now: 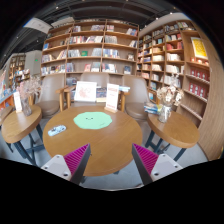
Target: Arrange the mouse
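Observation:
A round wooden table (105,142) stands ahead of my gripper (111,160). On it lies a light green round mat (92,120) toward the far side. A small pale mouse (56,130) rests near the table's left rim. My two fingers, with magenta pads (75,158), are spread wide above the table's near edge. Nothing sits between them.
Upright cards or booklets (86,92) stand at the table's far side. Another round table (18,122) is at the left and one (178,128) at the right with a glass vase (165,110). Chairs (50,92) and tall bookshelves (100,50) fill the background.

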